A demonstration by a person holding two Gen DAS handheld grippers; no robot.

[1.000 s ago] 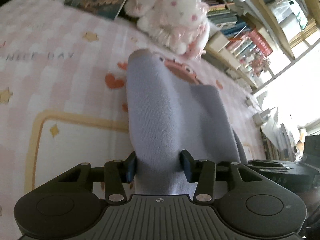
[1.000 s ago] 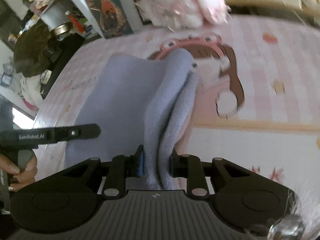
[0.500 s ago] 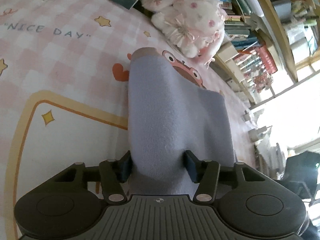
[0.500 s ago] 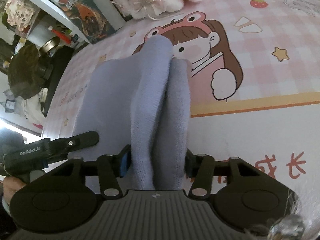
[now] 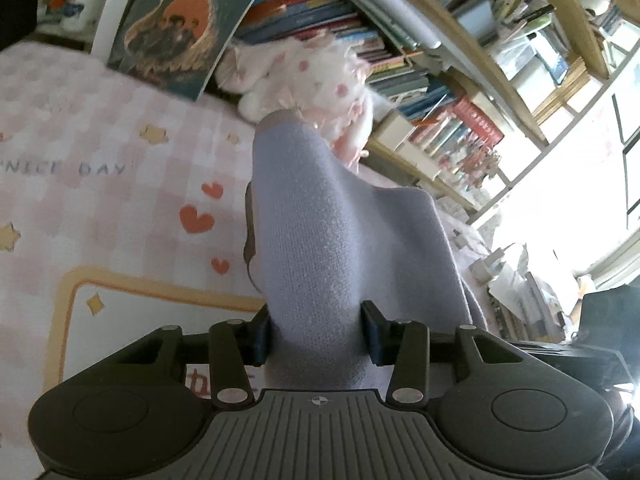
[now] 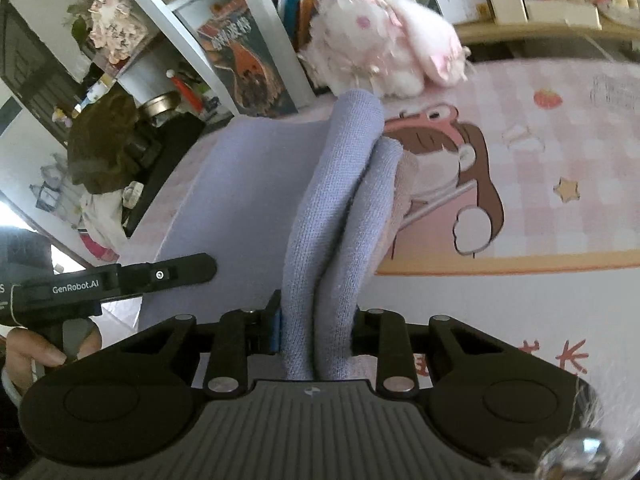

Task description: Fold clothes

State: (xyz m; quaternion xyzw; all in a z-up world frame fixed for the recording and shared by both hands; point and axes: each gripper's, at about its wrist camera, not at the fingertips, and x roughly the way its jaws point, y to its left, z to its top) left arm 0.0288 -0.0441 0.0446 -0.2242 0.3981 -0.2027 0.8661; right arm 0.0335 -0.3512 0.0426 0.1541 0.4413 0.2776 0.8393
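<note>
Both pairs of tongs have come up since a second ago, so the bookshelves fill more of each view and the lavender garment (image 5: pixel 332 248) hangs higher off the bed. The left tongs (image 5: pixel 316 338) are closing on a thick bunch of that cloth, their pads pressed to its sides. The right tongs (image 6: pixel 314 330) are closing too, clamped on two rolled folds of the same garment (image 6: pixel 320 220).

Only the right view shows the cloth spread flat between the two grips, the left tool's black arm (image 6: pixel 120 280) reaching in beside it, and the person's hand (image 6: pixel 36 350) on its handle. Only the left view shows what looks like a pale pink lining at the garment's far end, though it is blurred.

Beyond the tongs lies the pink checked bedcover (image 5: pixel 100 152) with hearts, stars and a cartoon girl (image 6: pixel 456 176). Past the cloth sits a white and pink plush toy (image 6: pixel 384 40), with a dark poster (image 5: pixel 180 24) leaning beside it against crowded bookshelves (image 5: pixel 440 92).
</note>
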